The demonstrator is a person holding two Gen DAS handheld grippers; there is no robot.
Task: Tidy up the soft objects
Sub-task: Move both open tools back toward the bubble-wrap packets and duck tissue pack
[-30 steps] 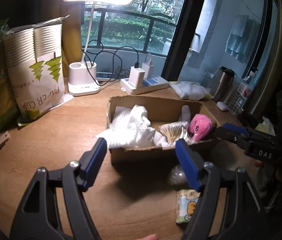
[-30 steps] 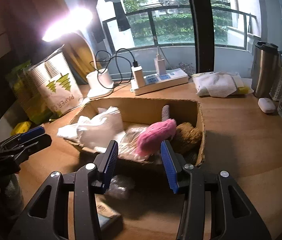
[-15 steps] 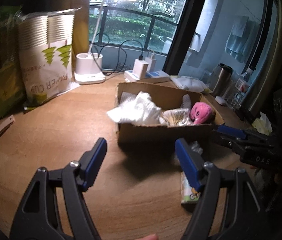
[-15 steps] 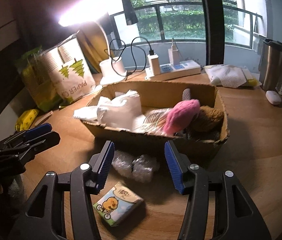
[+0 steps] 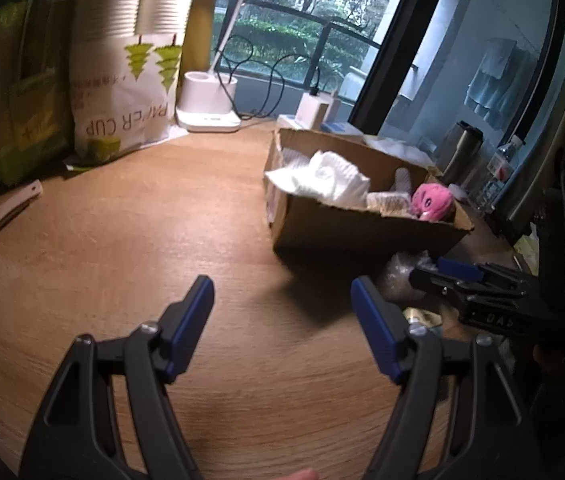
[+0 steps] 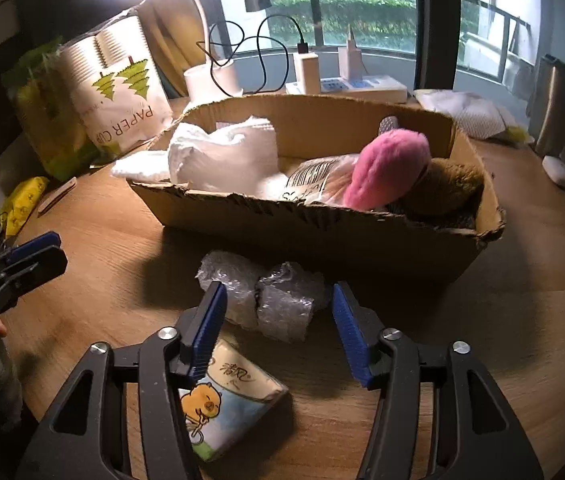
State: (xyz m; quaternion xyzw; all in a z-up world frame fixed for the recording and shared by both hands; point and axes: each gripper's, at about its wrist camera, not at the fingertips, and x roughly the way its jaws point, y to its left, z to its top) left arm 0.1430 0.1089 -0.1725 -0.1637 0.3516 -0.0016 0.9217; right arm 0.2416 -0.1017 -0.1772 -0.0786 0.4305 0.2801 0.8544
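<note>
So, left wrist: our left gripper hangs released over bare table, and since a second ago it has backed off, leaving the cardboard box ahead-right. Right wrist: right gripper also released, now pulled back with the bubble wrap roll just ahead between its fingertips. We judge it light and squashy, so pinch its waist gently; tissue pack lies under the left finger.

Tissue pack partly hidden behind right claw; brown plush half buried.
</note>
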